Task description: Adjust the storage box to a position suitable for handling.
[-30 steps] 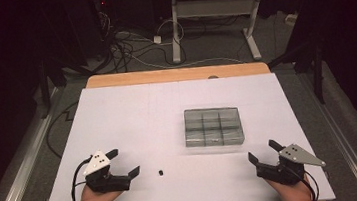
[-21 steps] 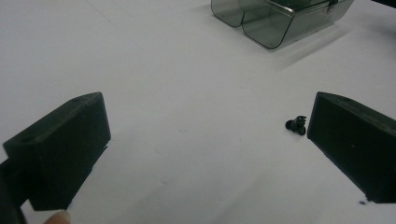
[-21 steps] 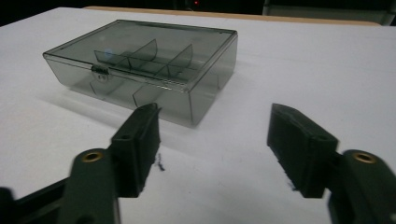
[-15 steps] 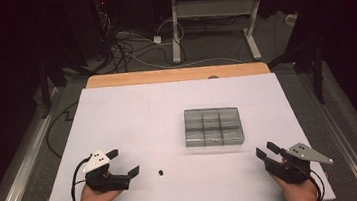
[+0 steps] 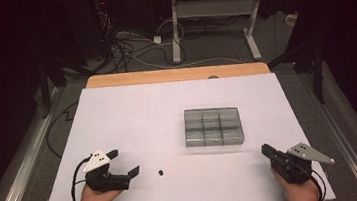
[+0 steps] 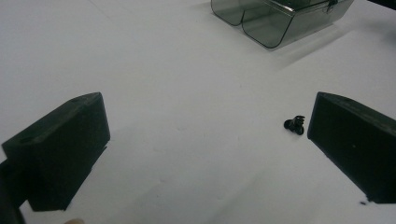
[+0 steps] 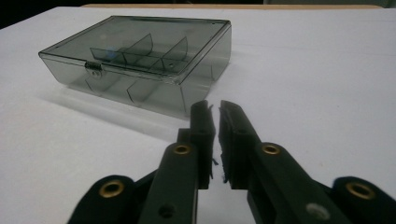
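Note:
A smoky clear plastic box (image 5: 213, 127) with inner dividers and a closed lid lies right of the table's middle; it also appears as the box (image 7: 140, 60) and the box (image 6: 280, 18). A small black screw-like part (image 5: 160, 173) lies on the white table, close to the right jaw in the left gripper view, part (image 6: 295, 125). My left gripper (image 5: 124, 164) rests at the front left, open, nothing between its jaws. My right gripper (image 5: 266, 150) sits at the front right, pointing at the box; its jaws have just been closing and stand shut with nothing between them (image 7: 214, 121).
The white table top (image 5: 138, 115) has a wooden strip along its far edge (image 5: 174, 74). Beyond it are cables on the floor and a desk frame (image 5: 207, 12). Metal rails run along both sides of the table.
The right gripper's jaws have closed from wide open to shut, with nothing in them. The left gripper has not moved.

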Motion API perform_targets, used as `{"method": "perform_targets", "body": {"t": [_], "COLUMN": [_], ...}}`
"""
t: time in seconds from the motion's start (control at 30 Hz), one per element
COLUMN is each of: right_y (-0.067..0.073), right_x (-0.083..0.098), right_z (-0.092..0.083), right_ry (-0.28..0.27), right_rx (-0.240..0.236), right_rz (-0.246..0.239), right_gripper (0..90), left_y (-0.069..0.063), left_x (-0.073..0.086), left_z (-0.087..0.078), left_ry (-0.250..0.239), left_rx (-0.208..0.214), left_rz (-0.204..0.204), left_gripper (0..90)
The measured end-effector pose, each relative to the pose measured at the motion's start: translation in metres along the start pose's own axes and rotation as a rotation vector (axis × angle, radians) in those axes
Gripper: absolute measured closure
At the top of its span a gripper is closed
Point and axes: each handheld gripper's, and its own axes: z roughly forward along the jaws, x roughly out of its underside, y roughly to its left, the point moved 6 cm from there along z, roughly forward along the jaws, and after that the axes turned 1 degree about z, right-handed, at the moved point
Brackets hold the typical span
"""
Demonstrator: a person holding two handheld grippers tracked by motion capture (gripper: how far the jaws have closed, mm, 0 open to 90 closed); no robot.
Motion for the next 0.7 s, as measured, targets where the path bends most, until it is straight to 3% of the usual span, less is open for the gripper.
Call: {"method": "perform_targets", "body": {"t": [0.07, 0.57, 0.7], "right_y": [0.0000, 0.0027, 0.0048], "right_x": [-0.0004, -0.0035, -0.0073], "right_z": [-0.0007, 0.0020, 0.0075], "right_ry": [-0.004, -0.020, -0.021], "right_rx": [0.001, -0.018, -0.017], "right_rz": [0.002, -0.022, -0.032], "right_gripper": [89.7, 90.0, 90.0], "left_y": [-0.0002, -0.0024, -0.0052], "left_x": [0.0001, -0.0008, -0.0027], "left_z": [0.0002, 0.0030, 0.0042], "left_ry": [0.000, -0.012, -0.014], "left_rx": [0.002, 0.026, 0.035], "left_rz": [0.000, 0.000, 0.031], "left_gripper": [0.0, 0.0, 0.0]}}
